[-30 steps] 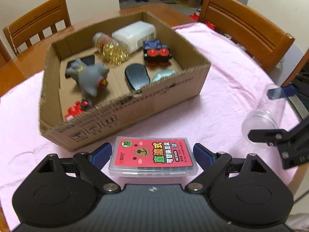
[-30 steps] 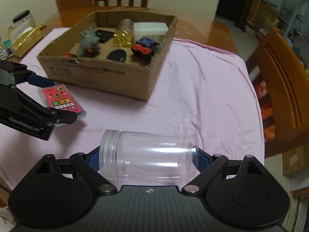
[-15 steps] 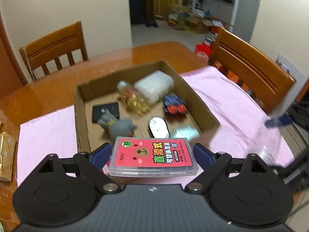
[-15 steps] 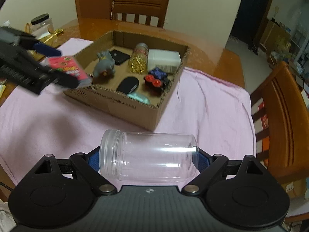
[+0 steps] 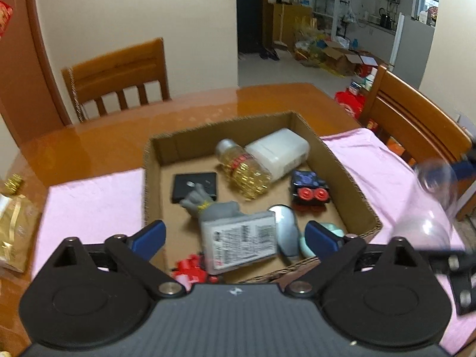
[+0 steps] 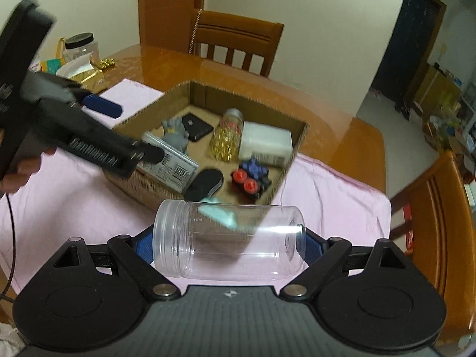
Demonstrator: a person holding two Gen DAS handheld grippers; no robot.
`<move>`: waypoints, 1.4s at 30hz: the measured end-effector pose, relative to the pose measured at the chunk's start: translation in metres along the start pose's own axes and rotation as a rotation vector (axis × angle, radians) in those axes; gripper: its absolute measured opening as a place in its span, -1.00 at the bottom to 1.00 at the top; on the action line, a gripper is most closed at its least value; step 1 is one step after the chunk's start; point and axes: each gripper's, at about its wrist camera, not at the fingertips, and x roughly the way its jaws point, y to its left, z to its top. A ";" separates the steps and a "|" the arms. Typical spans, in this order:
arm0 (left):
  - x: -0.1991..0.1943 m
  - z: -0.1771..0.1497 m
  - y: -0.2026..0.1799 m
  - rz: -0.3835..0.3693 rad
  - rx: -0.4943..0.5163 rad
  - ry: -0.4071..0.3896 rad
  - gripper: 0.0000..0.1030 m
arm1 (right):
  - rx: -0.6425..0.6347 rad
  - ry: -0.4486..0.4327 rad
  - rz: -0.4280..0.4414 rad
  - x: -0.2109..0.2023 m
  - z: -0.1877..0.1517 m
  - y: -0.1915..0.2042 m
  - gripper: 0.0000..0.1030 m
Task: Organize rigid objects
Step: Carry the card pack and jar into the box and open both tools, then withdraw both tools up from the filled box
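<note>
My left gripper is open above the near side of the cardboard box. The clear flat case shows its white barcode back and lies tilted inside the box, free of the fingers; it also shows in the right wrist view. My right gripper is shut on a clear empty plastic jar, held sideways above the pink cloth in front of the box. The jar shows blurred in the left wrist view.
The box holds a grey toy, a bottle of gold capsules, a white container, a toy train, a black mouse and a black square. Wooden chairs surround the table. Gold packets lie at left.
The left gripper has opened and the case has dropped, flipped over, into the box. Both grippers have risen; the right one has moved toward the box with the jar.
</note>
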 end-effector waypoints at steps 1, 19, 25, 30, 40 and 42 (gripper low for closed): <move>-0.004 -0.001 0.002 0.015 0.004 -0.011 0.97 | -0.004 -0.008 0.007 0.003 0.006 0.000 0.81; -0.053 -0.030 0.050 0.194 -0.140 -0.090 0.98 | -0.231 -0.010 0.211 0.118 0.133 0.035 0.81; -0.061 -0.036 0.060 0.234 -0.168 -0.104 0.99 | -0.252 0.018 0.207 0.162 0.162 0.048 0.83; -0.063 -0.042 0.068 0.258 -0.190 -0.100 0.99 | -0.244 0.019 0.203 0.171 0.169 0.051 1.00; -0.063 -0.040 0.063 0.296 -0.172 -0.102 0.99 | -0.129 0.065 0.182 0.140 0.155 0.041 1.00; -0.062 -0.037 0.063 0.275 -0.181 -0.089 0.99 | -0.086 0.092 0.149 0.128 0.147 0.039 1.00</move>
